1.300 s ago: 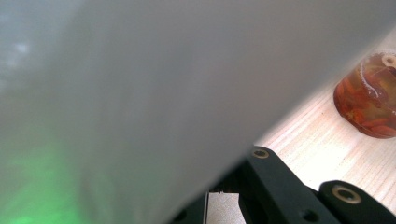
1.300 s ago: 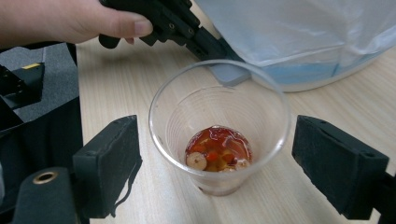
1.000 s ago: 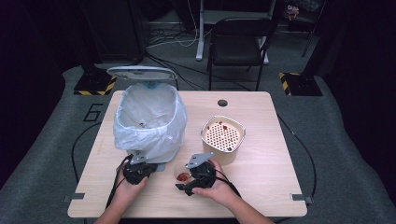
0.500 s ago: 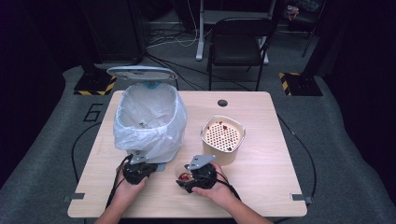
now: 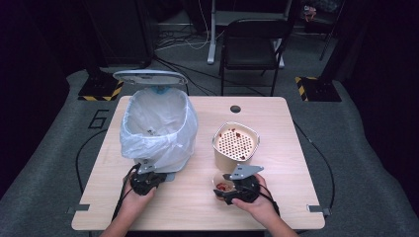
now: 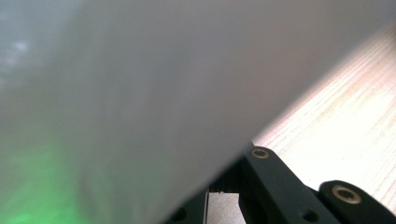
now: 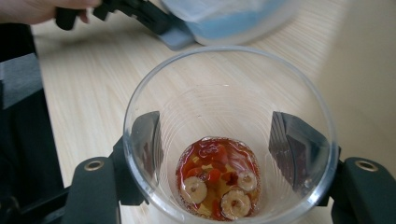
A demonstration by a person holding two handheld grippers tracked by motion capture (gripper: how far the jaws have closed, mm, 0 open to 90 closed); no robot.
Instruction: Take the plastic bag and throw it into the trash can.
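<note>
A clear plastic cup (image 7: 229,107) with red dregs and fruit slices (image 7: 217,177) at its bottom stands between the jaws of my right gripper (image 7: 215,140). Those jaws have just been closing, and their pads press on the cup's outer wall. In the high view the right gripper (image 5: 226,190) holds the cup (image 5: 224,184) just in front of the beige container (image 5: 220,153), which has a perforated strainer (image 5: 237,142) on top. My left gripper (image 5: 146,177) is shut, its tips on the bin's pedal (image 7: 175,39), close against the bin's wall (image 6: 140,93).
The white bin (image 5: 158,126) has a plastic bag liner and its lid (image 5: 149,77) stands open at the back. A cable hole (image 5: 235,108) sits at the table's far edge. Bare tabletop (image 5: 286,163) lies right of the container. A chair (image 5: 252,39) stands beyond the table.
My right gripper has slid to the right along the front of the table with the cup, ending in front of the beige container. The left gripper has stayed at the bin.
</note>
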